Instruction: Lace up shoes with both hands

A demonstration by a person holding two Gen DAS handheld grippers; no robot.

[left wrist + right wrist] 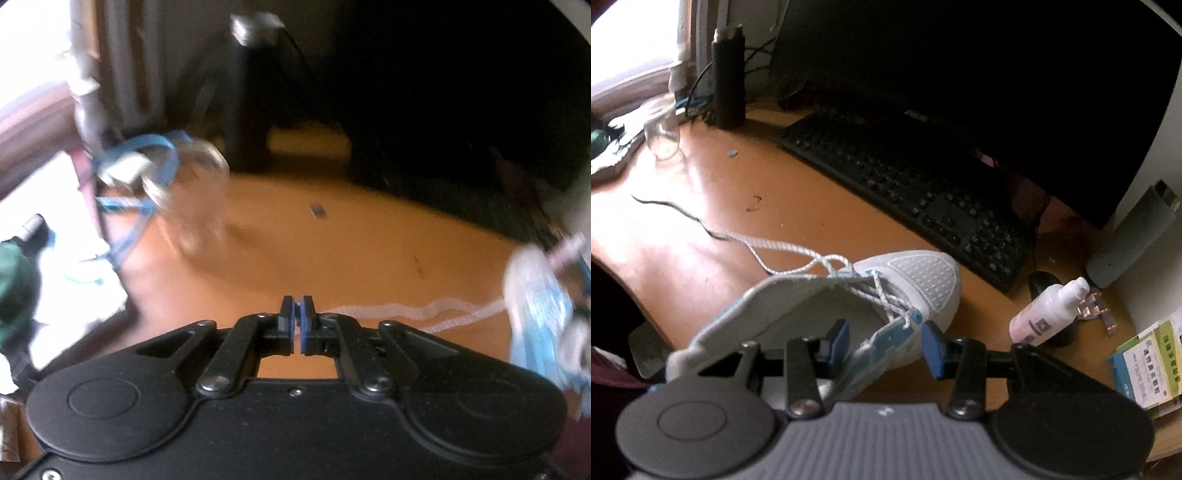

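A white and blue sneaker (923,280) lies on the orange desk (812,206), toe toward the keyboard. My right gripper (886,339) straddles its right eyelet flap, one finger inside the shoe and one outside, with the pads against the flap. A white lace (775,247) runs slack from the eyelets leftward across the desk. In the left wrist view the sneaker (535,306) is blurred at the far right. The lace (406,314) snakes from it and vanishes behind my left gripper (297,310). That gripper is shut, and I see nothing between its pads.
A black keyboard (923,192) and a dark monitor stand behind the shoe. A white spray bottle (1045,317), a mouse and small boxes (1145,365) lie at the right. A glass jar (661,129), blue cables (147,173) and a black stand (729,77) sit at the back left.
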